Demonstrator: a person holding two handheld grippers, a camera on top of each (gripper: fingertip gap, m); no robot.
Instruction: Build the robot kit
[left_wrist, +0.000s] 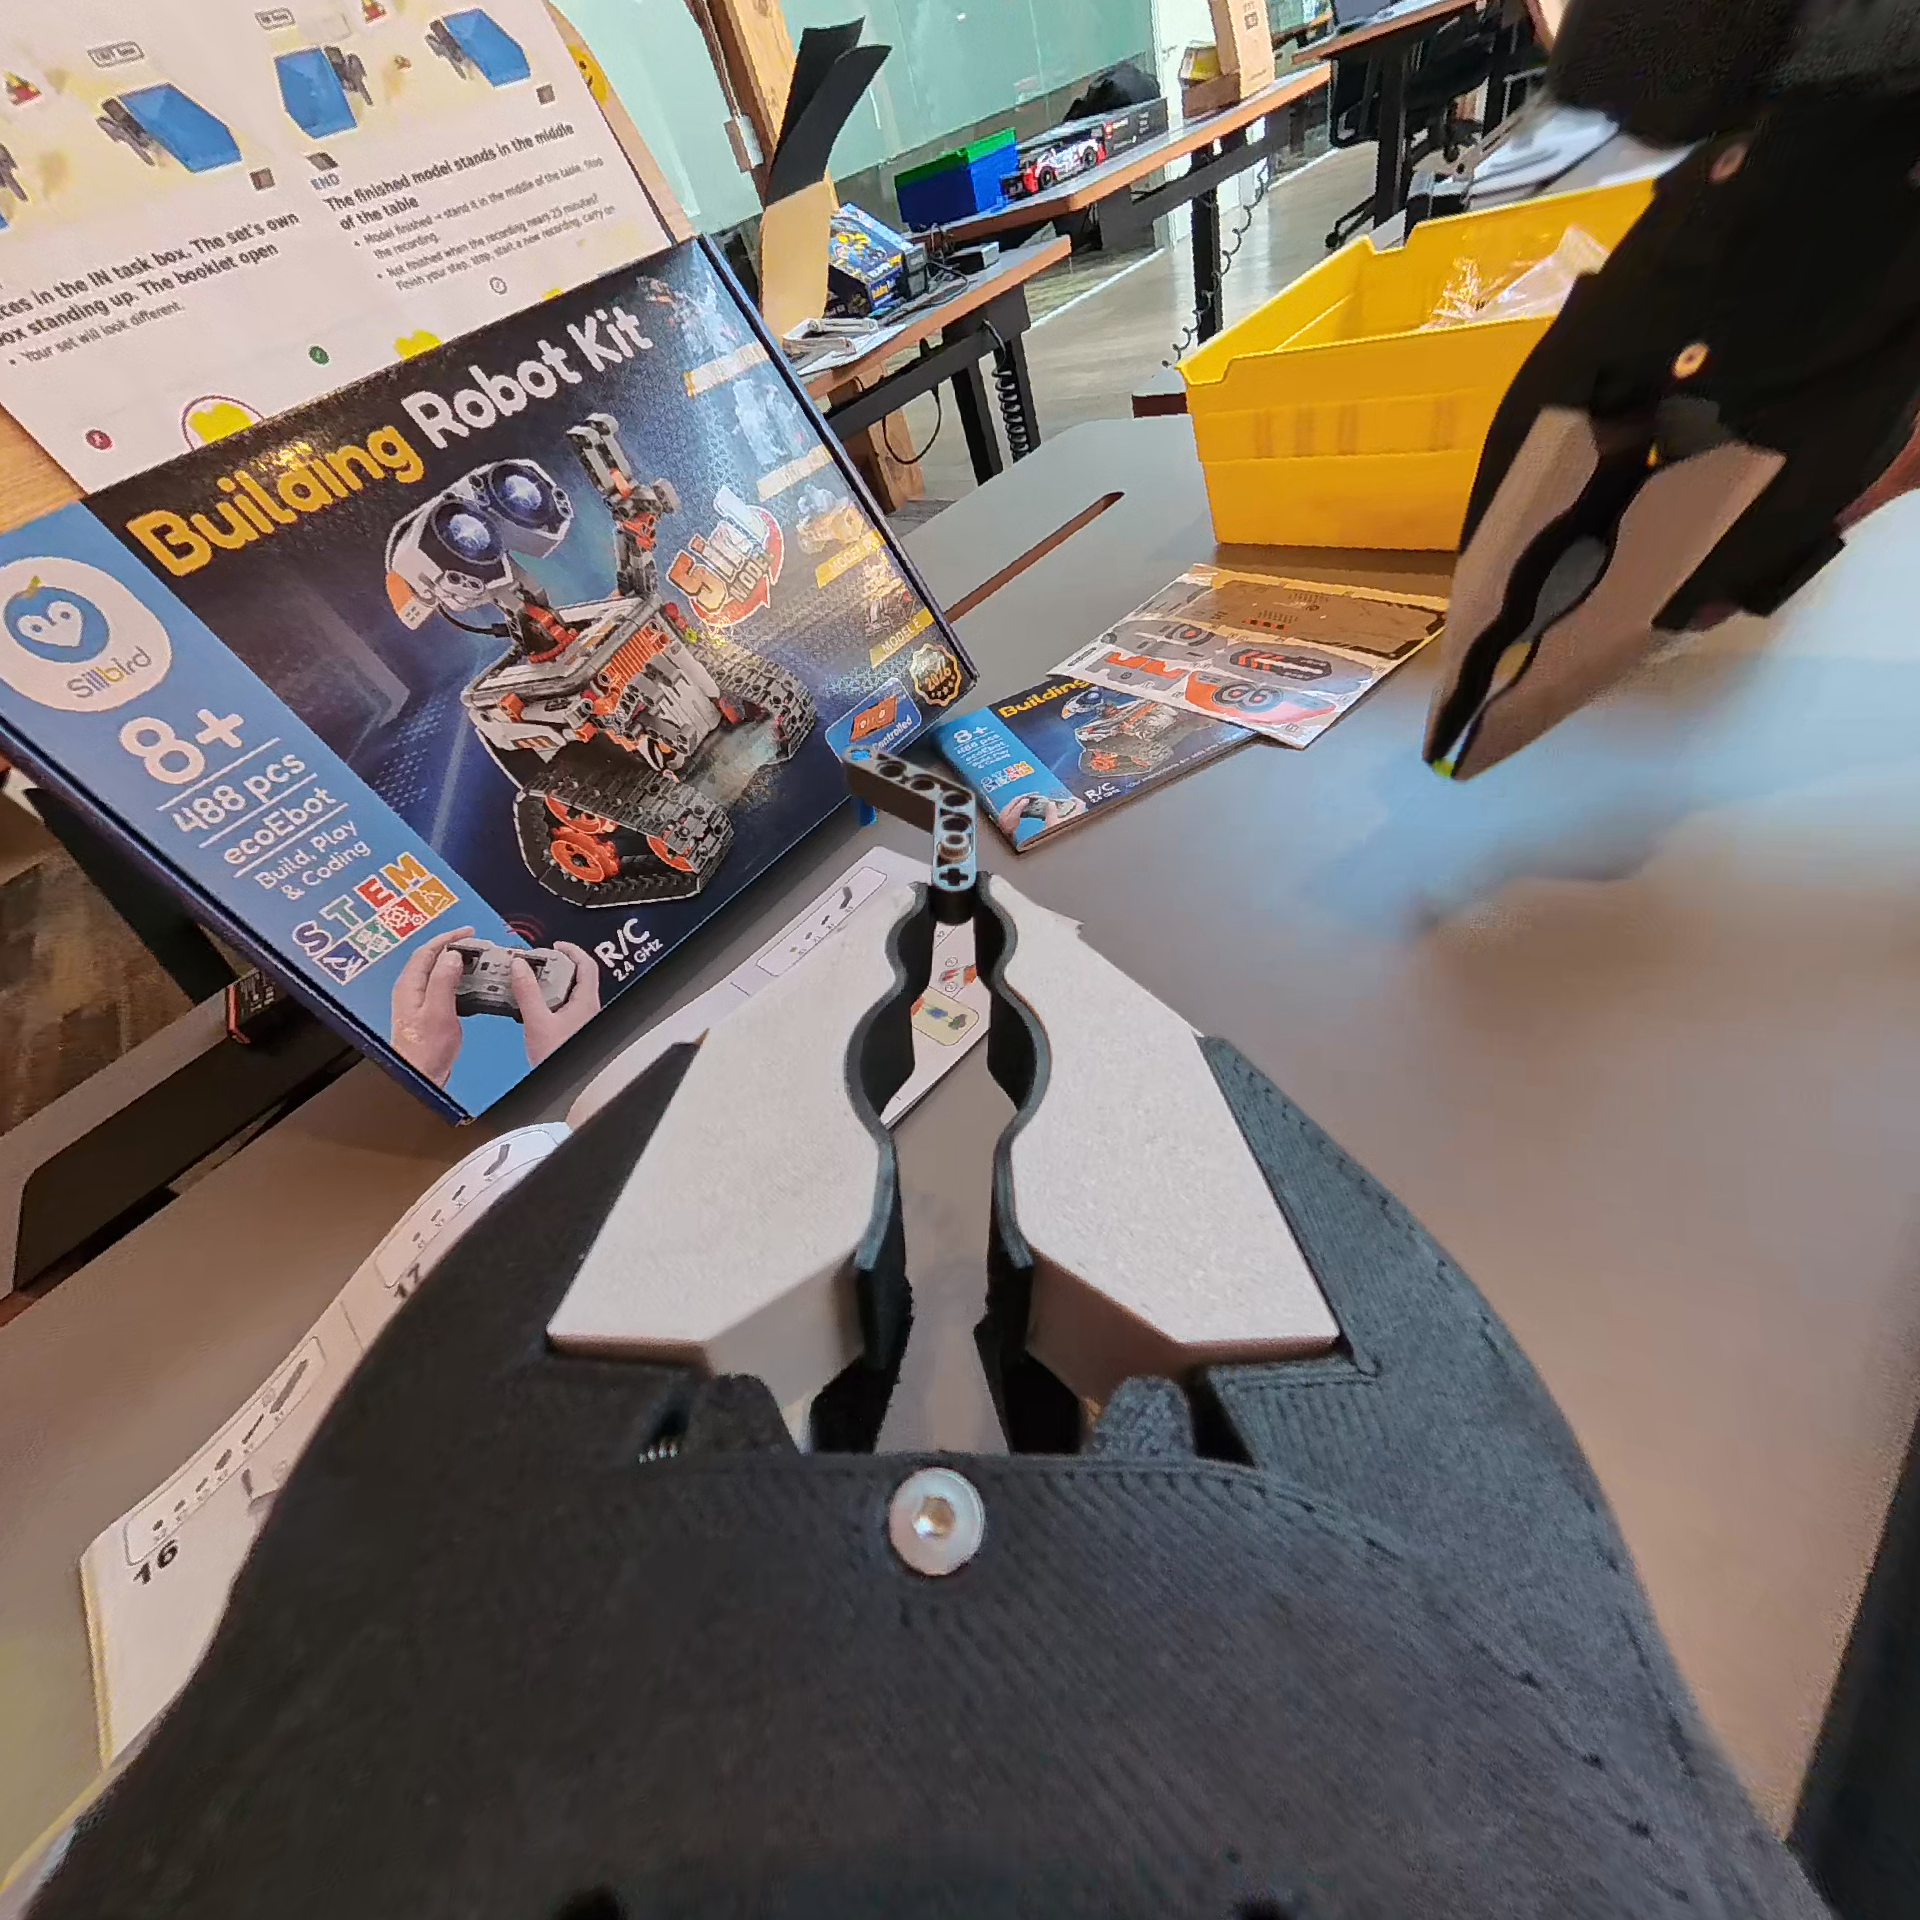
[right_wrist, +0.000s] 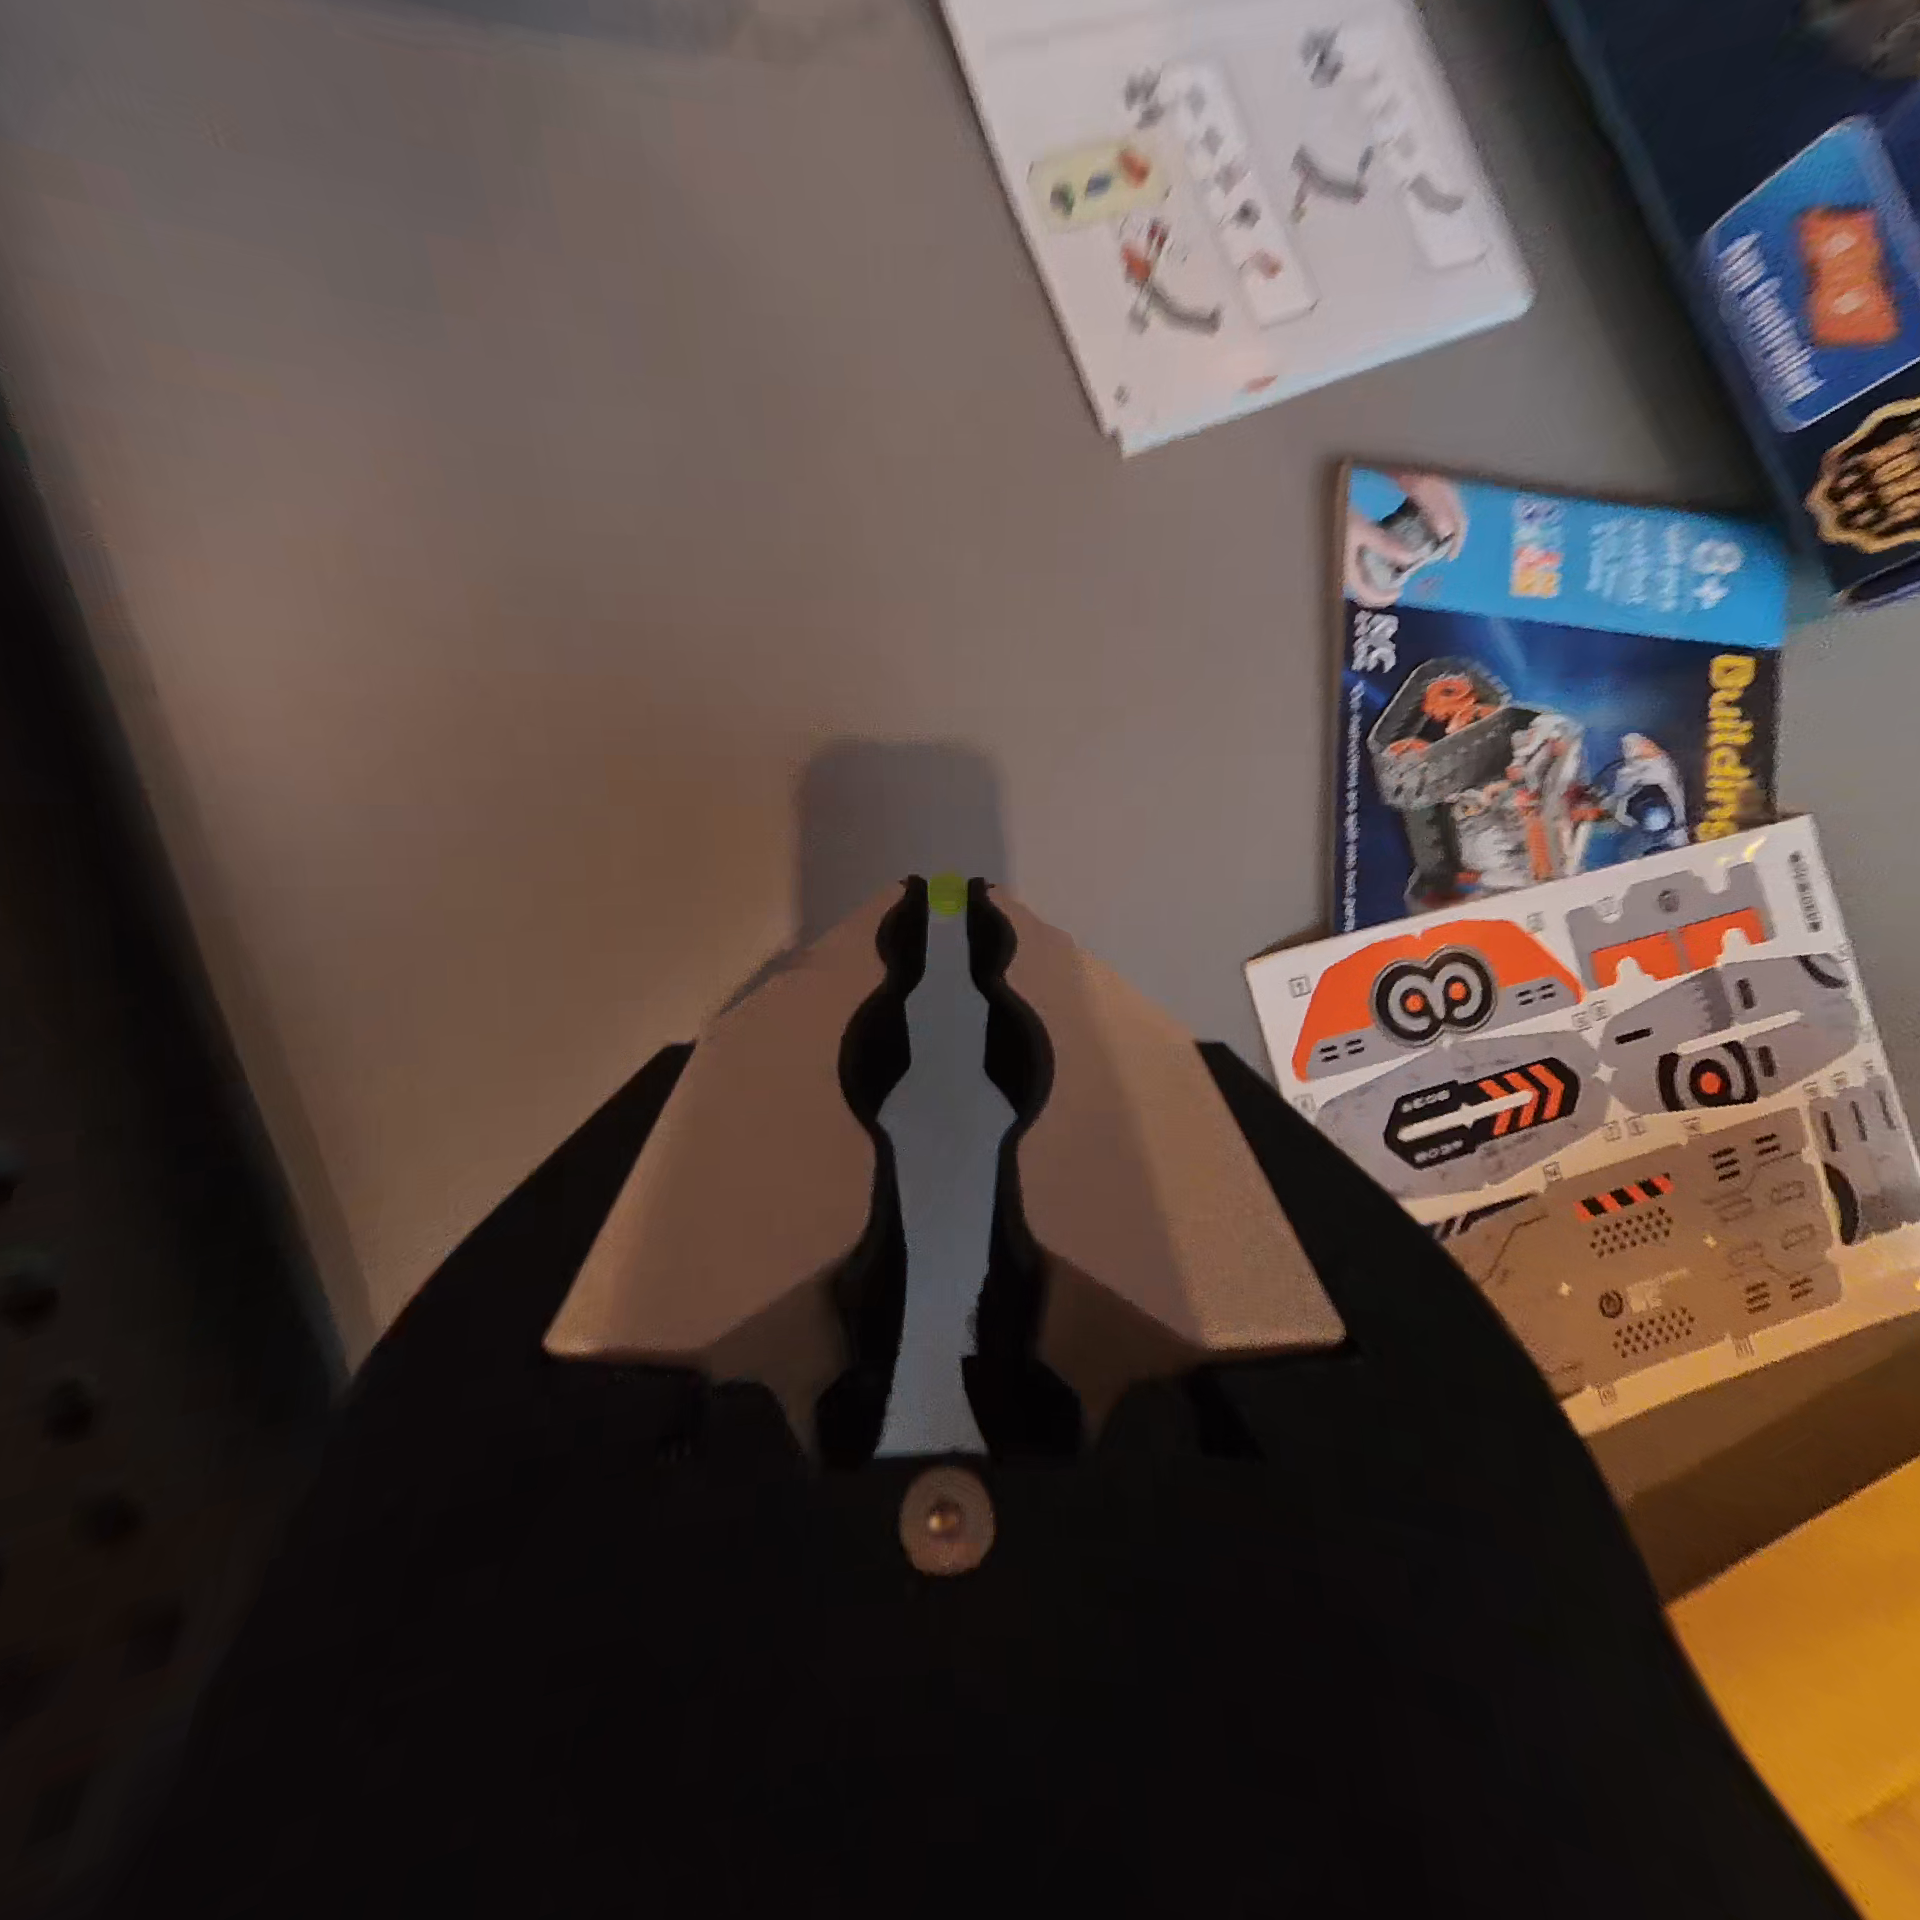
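Note:
My left gripper (left_wrist: 951, 896) is shut on the lower end of a grey angled beam with holes (left_wrist: 914, 795), held upright above the grey table (left_wrist: 1455, 1039) in front of the robot kit box (left_wrist: 416, 644). My right gripper (right_wrist: 945, 891) is shut on a small yellow-green piece (right_wrist: 947, 894) at its fingertips, above bare table. It also shows in the left wrist view (left_wrist: 1449, 756), high at the right and pointing down, with the yellow-green piece (left_wrist: 1442, 767) at its tip.
An open white instruction booklet (right_wrist: 1247, 208) lies under my left gripper. A small blue booklet (left_wrist: 1081, 764) and a sticker sheet (left_wrist: 1247, 655) lie beyond it. A yellow bin (left_wrist: 1351, 416) stands at the back right. Desks and boxes stand farther off. Tip to tip, the grippers are about 20 cm apart.

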